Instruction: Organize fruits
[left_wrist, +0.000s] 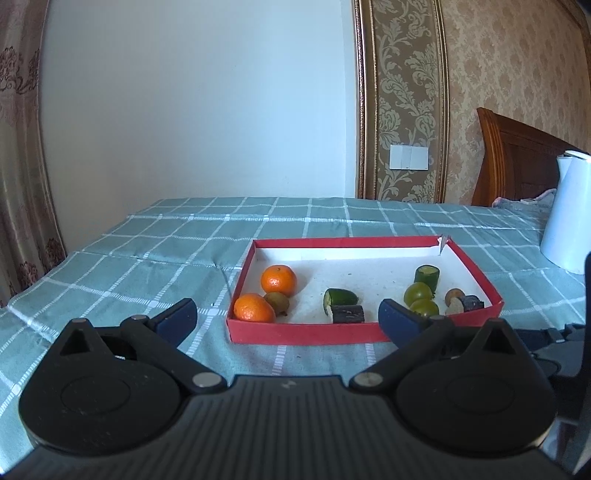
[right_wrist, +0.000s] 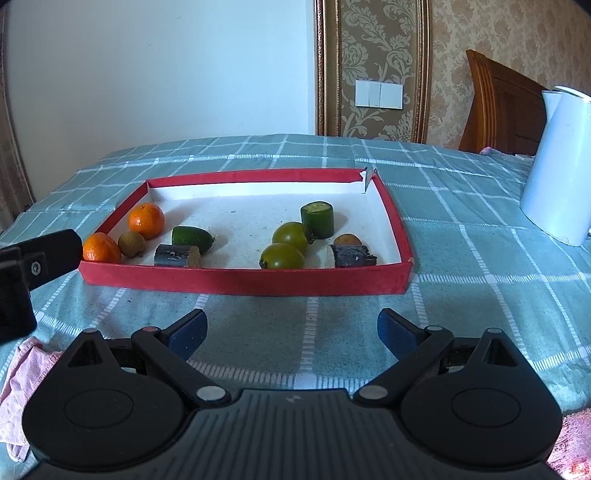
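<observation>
Right wrist view: both tongs (right_wrist: 291, 334) spread, empty, short of red tray (right_wrist: 243, 282) on bed; fruits inside. Risk: oranges (right_wrist: 101, 249) hug near wall, finger could catch rim, shove tray.

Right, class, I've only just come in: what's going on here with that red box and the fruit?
A person holds two grippers over a bed with a checked cover. Both the left gripper and the right gripper are open and empty, short of the red box. Inside it lie two oranges, a kiwi, two green tomatoes, cucumber pieces and dark cane pieces. Nothing is being gripped.
</observation>
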